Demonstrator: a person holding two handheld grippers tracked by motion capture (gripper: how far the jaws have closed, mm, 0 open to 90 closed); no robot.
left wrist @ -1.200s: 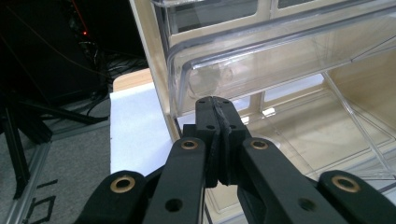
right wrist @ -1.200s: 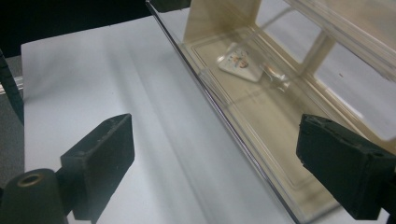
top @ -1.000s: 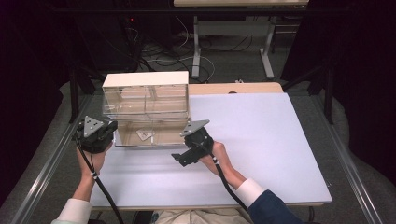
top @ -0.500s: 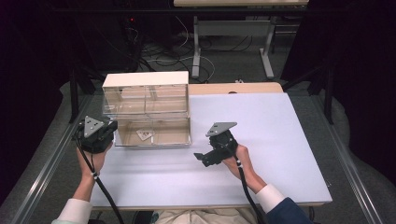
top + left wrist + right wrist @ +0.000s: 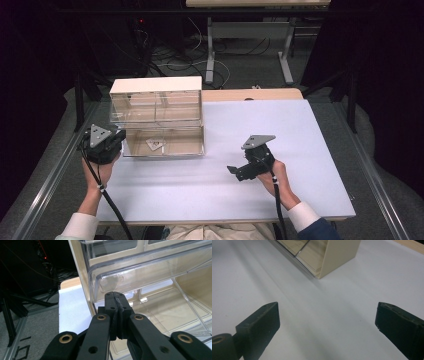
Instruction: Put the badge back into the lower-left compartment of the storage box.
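Note:
A small cabinet (image 5: pixel 156 102) with clear plastic drawers stands at the table's back left. Its lower drawer (image 5: pixel 165 142) is pulled out, and a small white card (image 5: pixel 155 145) lies inside. My left gripper (image 5: pixel 116 139) sits against the drawer's left front corner. In the left gripper view its jaws (image 5: pixel 115 297) are shut together, with their tips at the clear drawer's corner (image 5: pixel 100 277) and nothing seen between them. My right gripper (image 5: pixel 235 173) hovers over bare table well right of the cabinet and points left. It is open (image 5: pixel 327 320), with only the white tabletop between its jaws.
The white tabletop (image 5: pixel 285 125) is bare to the right of the cabinet. A wooden board (image 5: pixel 250 94) lies along its far edge. Metal rails (image 5: pixel 47 185) run down both sides of the table. The cabinet's beige side wall (image 5: pixel 339 255) is ahead of the right gripper.
My right gripper has moved right and a little toward the person, away from the drawer front. The left gripper and the drawer have stayed where they were.

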